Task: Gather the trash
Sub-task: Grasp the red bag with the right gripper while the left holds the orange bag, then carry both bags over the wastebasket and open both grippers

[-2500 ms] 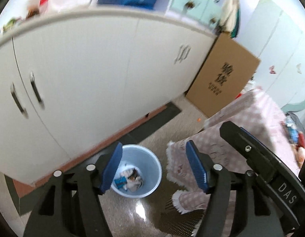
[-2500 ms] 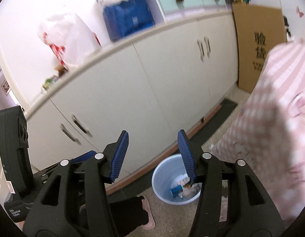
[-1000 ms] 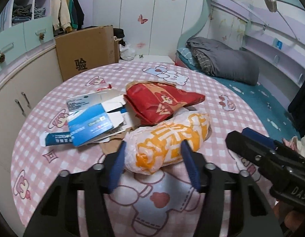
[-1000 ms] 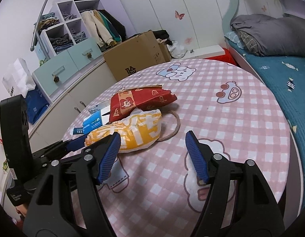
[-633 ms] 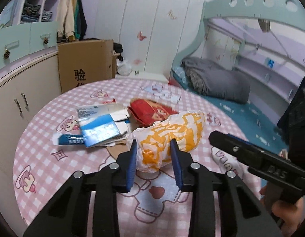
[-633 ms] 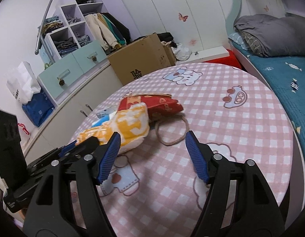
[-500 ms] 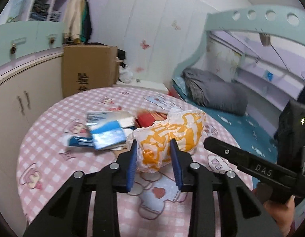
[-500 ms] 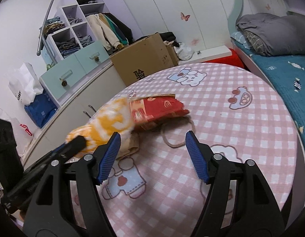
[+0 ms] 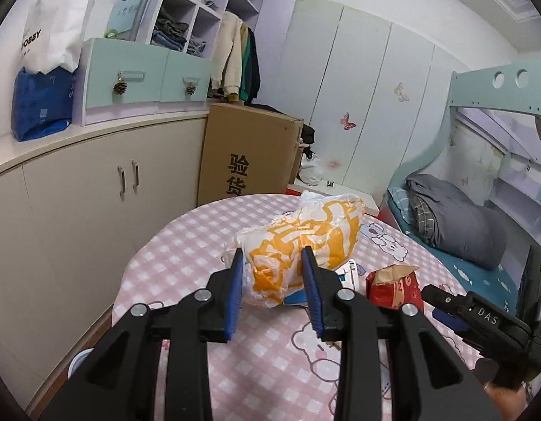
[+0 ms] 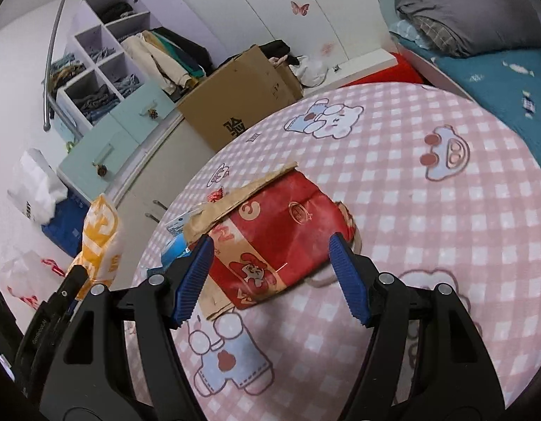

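Note:
My left gripper is shut on a crumpled orange-and-white plastic bag, held up off the round table with the pink checked cloth. The same bag shows at the left of the right wrist view, clear of the table edge. A red paper bag lies on the table with its brown torn top toward the cupboards. My right gripper stands open just above it, one blue pad on each side, neither touching. A blue-and-white carton lies behind the red bag.
A light blue bin's rim peeks out on the floor by the white cupboards. A large cardboard box leans behind the table. A bed with grey bedding lies to the right. A loop of cord sits under the red bag.
The left gripper closed on the orange-and-white bag, lifted it off the table and swung it left toward the cupboards. The right gripper came in low over the red paper bag, still open.

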Available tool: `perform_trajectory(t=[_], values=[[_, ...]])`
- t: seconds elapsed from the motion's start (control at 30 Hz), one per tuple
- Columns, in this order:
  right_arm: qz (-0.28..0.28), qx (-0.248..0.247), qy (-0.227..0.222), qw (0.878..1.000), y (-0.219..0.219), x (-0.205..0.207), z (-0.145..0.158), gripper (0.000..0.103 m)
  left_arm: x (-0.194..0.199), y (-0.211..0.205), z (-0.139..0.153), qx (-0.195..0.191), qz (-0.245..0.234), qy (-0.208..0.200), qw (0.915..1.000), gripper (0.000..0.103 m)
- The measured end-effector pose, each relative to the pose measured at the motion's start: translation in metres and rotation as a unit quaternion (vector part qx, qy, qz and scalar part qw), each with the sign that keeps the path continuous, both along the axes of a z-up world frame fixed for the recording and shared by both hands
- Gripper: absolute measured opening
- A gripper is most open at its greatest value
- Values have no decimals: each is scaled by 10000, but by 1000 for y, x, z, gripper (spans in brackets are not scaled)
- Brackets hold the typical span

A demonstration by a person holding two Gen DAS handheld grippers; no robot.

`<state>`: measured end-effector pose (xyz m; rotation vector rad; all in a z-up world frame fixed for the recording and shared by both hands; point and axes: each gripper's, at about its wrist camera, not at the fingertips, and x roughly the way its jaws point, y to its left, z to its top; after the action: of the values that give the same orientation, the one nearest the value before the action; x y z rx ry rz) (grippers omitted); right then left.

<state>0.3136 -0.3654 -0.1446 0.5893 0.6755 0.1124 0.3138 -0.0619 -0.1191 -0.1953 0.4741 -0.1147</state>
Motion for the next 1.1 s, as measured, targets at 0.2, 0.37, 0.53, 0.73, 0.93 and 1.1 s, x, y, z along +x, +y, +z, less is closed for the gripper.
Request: perform_trajectory(t=[0.2, 0.37, 0.53, 0.73, 0.93, 1.1], values=[[374, -1154, -23, 9926, 54, 16, 13, 78, 9, 5, -7, 5, 204, 107, 9997, 31], [317, -2345, 292, 9712, 95, 40, 7, 81, 16, 9, -17, -8, 176, 284, 9994, 31], [204, -2401, 502, 9692, 89, 49, -7, 78, 18, 11, -24, -10, 75, 410, 9991, 31], [220, -2358, 125, 9715, 83, 35, 6, 34, 12, 17, -20, -120, -36, 421, 9990, 31], [343, -1917, -389, 9801, 74, 6, 30, 22, -2, 25, -10, -216, -78, 303, 9993, 31], [459, -1728, -891, 9799, 77, -27, 63, 20, -17, 40, 2, -349, -32, 203, 9992, 31]])
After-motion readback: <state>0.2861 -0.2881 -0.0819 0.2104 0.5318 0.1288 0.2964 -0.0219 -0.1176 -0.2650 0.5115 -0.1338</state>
